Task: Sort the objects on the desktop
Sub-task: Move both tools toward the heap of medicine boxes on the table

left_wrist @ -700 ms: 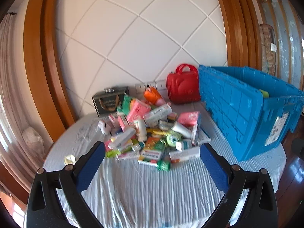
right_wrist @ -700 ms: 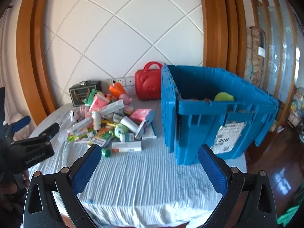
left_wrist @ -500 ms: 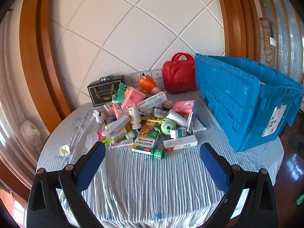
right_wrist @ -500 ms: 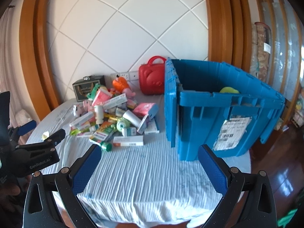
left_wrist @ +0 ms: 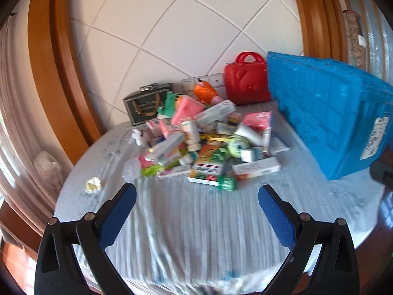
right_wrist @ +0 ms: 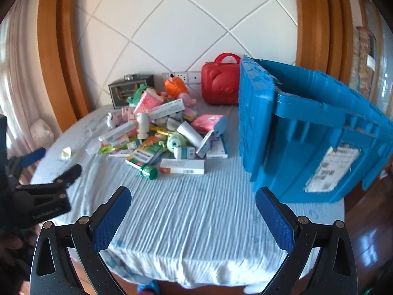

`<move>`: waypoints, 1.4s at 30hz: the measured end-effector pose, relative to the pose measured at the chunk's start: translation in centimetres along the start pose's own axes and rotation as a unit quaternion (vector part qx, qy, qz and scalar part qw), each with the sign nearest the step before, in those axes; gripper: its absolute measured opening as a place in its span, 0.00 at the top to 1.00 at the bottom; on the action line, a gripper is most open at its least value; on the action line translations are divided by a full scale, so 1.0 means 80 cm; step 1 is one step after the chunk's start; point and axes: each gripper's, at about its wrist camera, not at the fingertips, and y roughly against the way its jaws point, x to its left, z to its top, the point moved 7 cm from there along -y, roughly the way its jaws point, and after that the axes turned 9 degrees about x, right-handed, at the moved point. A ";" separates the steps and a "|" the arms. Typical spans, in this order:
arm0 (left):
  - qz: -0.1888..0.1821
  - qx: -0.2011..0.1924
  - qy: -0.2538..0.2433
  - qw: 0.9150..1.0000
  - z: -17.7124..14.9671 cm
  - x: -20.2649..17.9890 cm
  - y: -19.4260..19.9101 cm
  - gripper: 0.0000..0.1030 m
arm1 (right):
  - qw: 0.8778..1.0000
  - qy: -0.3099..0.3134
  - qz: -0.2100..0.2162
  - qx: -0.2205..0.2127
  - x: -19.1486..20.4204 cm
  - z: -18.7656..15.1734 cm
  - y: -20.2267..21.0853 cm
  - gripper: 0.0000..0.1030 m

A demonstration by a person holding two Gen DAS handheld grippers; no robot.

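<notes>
A pile of small boxes, tubes and toys point(left_wrist: 206, 142) lies on the round table's striped cloth point(left_wrist: 196, 226); it also shows in the right wrist view point(right_wrist: 162, 135). A big blue crate point(left_wrist: 326, 123) stands at the right, also seen in the right wrist view point(right_wrist: 307, 132). My left gripper point(left_wrist: 196, 194) is open and empty, held above the cloth short of the pile. My right gripper point(right_wrist: 192, 196) is open and empty, near the table's front edge. The left gripper also shows at the left of the right wrist view point(right_wrist: 44, 162).
A red toy case point(left_wrist: 246, 83) and a dark tin box point(left_wrist: 147, 107) stand at the back by the wall. A crumpled yellow scrap point(left_wrist: 92, 184) lies at the left. The table edge is close in front in the right wrist view point(right_wrist: 196, 277).
Both grippers have pulled back from the table and tilted, so the pile and crate look farther off. Both stay open and empty. Nothing on the table moved.
</notes>
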 end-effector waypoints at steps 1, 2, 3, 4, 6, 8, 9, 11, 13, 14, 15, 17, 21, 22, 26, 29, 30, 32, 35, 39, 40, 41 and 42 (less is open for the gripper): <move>0.005 0.000 -0.001 1.000 0.002 0.007 -0.009 0.02 | 1.000 0.002 0.001 -0.001 0.004 0.005 -0.006 0.00; 0.006 0.004 -0.001 1.000 0.002 0.018 -0.021 0.02 | 1.000 0.003 0.009 -0.003 0.010 0.012 -0.014 0.00; 0.005 0.008 0.000 1.000 0.004 0.027 -0.034 0.02 | 1.000 0.001 0.020 -0.003 0.016 0.018 -0.022 0.00; 0.006 0.010 0.000 1.000 0.006 0.038 -0.049 0.02 | 1.000 -0.003 0.030 -0.003 0.020 0.023 -0.031 0.00; 0.008 0.015 0.000 1.000 0.010 0.057 -0.073 0.02 | 0.999 -0.011 0.037 0.003 0.031 0.038 -0.055 0.00; 0.005 0.024 -0.001 1.000 0.015 0.080 -0.104 0.02 | 0.999 -0.007 0.036 0.017 0.047 0.051 -0.085 0.00; 0.003 0.029 -0.003 1.000 0.016 0.089 -0.116 0.02 | 0.999 -0.005 0.033 0.026 0.056 0.059 -0.103 0.00; 0.002 0.038 -0.007 0.999 0.025 0.110 -0.148 0.02 | 0.998 -0.008 0.037 0.041 0.072 0.073 -0.135 0.00; -0.003 0.045 -0.013 0.999 0.032 0.125 -0.170 0.02 | 0.998 -0.008 0.035 0.052 0.086 0.083 -0.166 0.00; -0.009 0.047 -0.018 0.999 0.036 0.131 -0.184 0.02 | 0.998 -0.005 0.032 0.059 0.093 0.085 -0.183 0.00; -0.015 0.045 -0.025 0.999 0.040 0.132 -0.193 0.02 | 0.997 -0.001 0.033 0.067 0.101 0.084 -0.199 0.00; -0.022 0.048 -0.044 0.998 0.046 0.130 -0.219 0.02 | 0.996 0.010 0.036 0.087 0.115 0.073 -0.238 0.00; -0.060 0.066 -0.053 0.995 0.042 0.111 -0.256 0.02 | 0.990 0.001 0.030 0.136 0.108 0.046 -0.297 0.00; -0.077 0.074 -0.059 0.993 0.038 0.098 -0.267 0.02 | 0.990 0.007 0.019 0.136 0.101 0.043 -0.306 0.00; -0.097 0.095 -0.085 0.987 0.028 0.061 -0.299 0.02 | 0.985 0.085 -0.036 0.146 0.064 0.036 -0.357 0.00; -0.095 0.107 -0.084 0.986 0.025 0.051 -0.309 0.02 | 0.985 0.064 -0.061 0.150 0.017 0.045 -0.380 0.00; -0.099 0.109 -0.080 0.986 0.026 0.049 -0.310 0.02 | 0.985 0.045 -0.075 0.148 -0.003 0.051 -0.385 0.00; -0.102 0.111 -0.081 0.985 0.027 0.045 -0.314 0.02 | 0.983 0.024 -0.108 0.149 -0.033 0.062 -0.400 0.02; -0.095 0.110 -0.088 0.985 0.032 0.037 -0.320 0.02 | 0.975 0.064 -0.147 0.157 -0.038 0.067 -0.429 0.03; -0.094 0.110 -0.100 0.984 0.038 0.027 -0.327 0.02 | 0.975 0.075 -0.112 0.176 -0.035 0.071 -0.447 0.01; -0.095 0.111 -0.100 0.984 0.038 0.026 -0.328 0.02 | 0.973 0.064 -0.069 0.210 -0.032 0.064 -0.449 0.01; -0.097 0.110 -0.101 0.984 0.040 0.024 -0.330 0.02 | 0.969 0.051 -0.027 0.238 -0.028 0.056 -0.448 0.01; -0.099 0.110 -0.104 0.984 0.041 0.024 -0.331 0.02 | 0.963 0.045 0.012 0.264 -0.021 0.044 -0.444 0.01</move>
